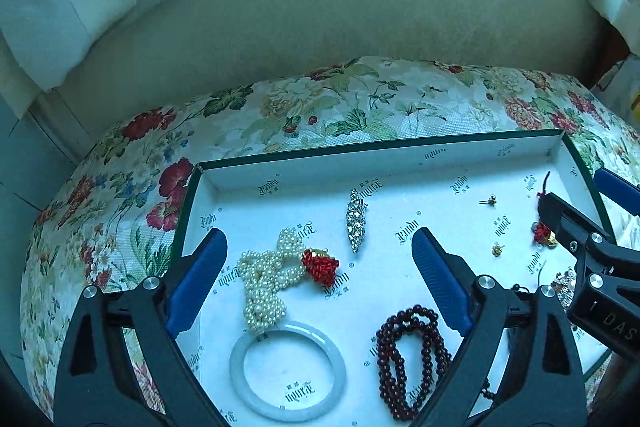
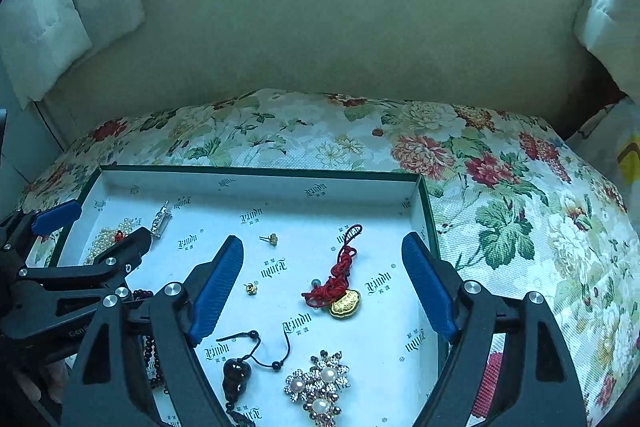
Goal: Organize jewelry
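Both my left gripper [image 1: 320, 279] and right gripper [image 2: 322, 287] stand wide open, holding nothing, over the white printed box [image 1: 304, 163]. The loose, floppy red knotted cord with gold charm [image 2: 334, 287] lies mid-frame between my right fingers; I'd pinch its firm knot. Lower in the left view, the smooth pale jade bangle [image 1: 288, 371] looks rigid, slippery and breakable.

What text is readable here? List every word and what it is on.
"Lindu", ornate lettering, first letter unsure: repeated across the box lining.
"DAS": right gripper body, rest cut off.
"Gen": left gripper body, rest hidden.
Small marks under each logo: too small to read.
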Demonstrator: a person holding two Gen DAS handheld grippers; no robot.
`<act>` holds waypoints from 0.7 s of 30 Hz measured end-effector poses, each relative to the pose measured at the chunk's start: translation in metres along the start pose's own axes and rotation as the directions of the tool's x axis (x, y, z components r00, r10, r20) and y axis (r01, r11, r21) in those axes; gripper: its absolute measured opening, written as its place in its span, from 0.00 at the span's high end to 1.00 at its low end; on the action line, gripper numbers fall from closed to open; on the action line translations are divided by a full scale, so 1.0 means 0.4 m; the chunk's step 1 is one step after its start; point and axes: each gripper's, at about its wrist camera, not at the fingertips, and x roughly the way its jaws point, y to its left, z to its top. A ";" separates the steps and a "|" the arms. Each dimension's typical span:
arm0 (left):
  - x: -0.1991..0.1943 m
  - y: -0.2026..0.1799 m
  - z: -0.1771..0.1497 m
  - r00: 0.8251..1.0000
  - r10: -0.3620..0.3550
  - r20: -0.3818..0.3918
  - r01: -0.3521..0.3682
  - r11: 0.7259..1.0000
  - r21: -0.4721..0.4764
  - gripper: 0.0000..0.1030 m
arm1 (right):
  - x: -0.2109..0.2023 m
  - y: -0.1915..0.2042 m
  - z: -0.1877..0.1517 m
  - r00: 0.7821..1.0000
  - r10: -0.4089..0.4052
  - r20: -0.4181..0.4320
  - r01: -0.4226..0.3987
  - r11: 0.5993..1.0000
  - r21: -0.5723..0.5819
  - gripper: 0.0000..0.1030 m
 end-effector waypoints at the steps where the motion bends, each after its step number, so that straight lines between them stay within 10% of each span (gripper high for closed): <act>1: -0.010 0.001 -0.006 1.000 0.000 0.008 0.000 1.000 -0.005 0.09 | -0.007 0.000 -0.005 1.000 -0.002 0.003 0.002 1.000 0.002 0.21; 21: -0.174 0.024 -0.157 0.999 0.017 0.051 -0.015 0.999 -0.040 0.08 | -0.151 -0.004 -0.137 0.999 -0.029 0.022 0.028 0.999 0.039 0.20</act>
